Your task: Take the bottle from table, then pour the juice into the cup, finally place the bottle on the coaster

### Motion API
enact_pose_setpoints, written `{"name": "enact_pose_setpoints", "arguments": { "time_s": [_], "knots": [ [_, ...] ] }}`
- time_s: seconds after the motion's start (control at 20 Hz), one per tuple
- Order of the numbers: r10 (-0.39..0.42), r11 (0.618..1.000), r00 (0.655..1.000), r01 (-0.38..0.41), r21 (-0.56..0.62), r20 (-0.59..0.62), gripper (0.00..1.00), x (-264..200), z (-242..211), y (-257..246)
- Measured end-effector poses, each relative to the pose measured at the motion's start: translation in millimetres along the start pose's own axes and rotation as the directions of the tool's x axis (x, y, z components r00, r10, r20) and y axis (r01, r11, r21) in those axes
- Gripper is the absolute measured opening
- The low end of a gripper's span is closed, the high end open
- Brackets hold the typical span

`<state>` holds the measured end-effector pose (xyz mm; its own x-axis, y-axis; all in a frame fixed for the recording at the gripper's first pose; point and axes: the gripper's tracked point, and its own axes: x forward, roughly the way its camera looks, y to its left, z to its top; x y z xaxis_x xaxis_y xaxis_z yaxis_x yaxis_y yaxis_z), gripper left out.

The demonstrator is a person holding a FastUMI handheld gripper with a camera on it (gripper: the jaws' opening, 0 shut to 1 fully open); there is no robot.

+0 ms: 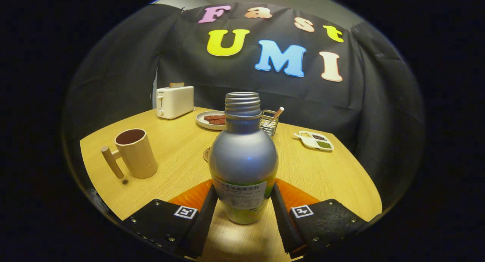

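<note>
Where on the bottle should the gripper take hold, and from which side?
Grip the bottle low on its labelled straight section, coming level from the near side, as the gripper now sits with a finger at each flank. The body stands upright and narrows to a neck above, so the lower part probably gives flatter, steadier contact.

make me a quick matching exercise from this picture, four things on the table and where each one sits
Things:
1. bottle
2. cup
3. toaster
4. coaster

Places:
A. far end of the table, by the black cloth
B. between the fingers of the gripper
C. just behind the bottle, mostly hidden by it
D. left of the bottle, handle toward the camera

Pairs: 1-B, 2-D, 3-A, 4-C
</note>
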<state>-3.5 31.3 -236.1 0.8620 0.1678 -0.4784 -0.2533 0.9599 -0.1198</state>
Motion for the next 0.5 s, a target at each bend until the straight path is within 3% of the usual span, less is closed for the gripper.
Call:
{"name": "enact_pose_setpoints", "arguments": {
  "time_s": [0.5],
  "knots": [
    [0.021,0.960,0.999,-0.029,-0.279,-0.030,0.76,-1.4,25.6,27.3]
  ]
}}
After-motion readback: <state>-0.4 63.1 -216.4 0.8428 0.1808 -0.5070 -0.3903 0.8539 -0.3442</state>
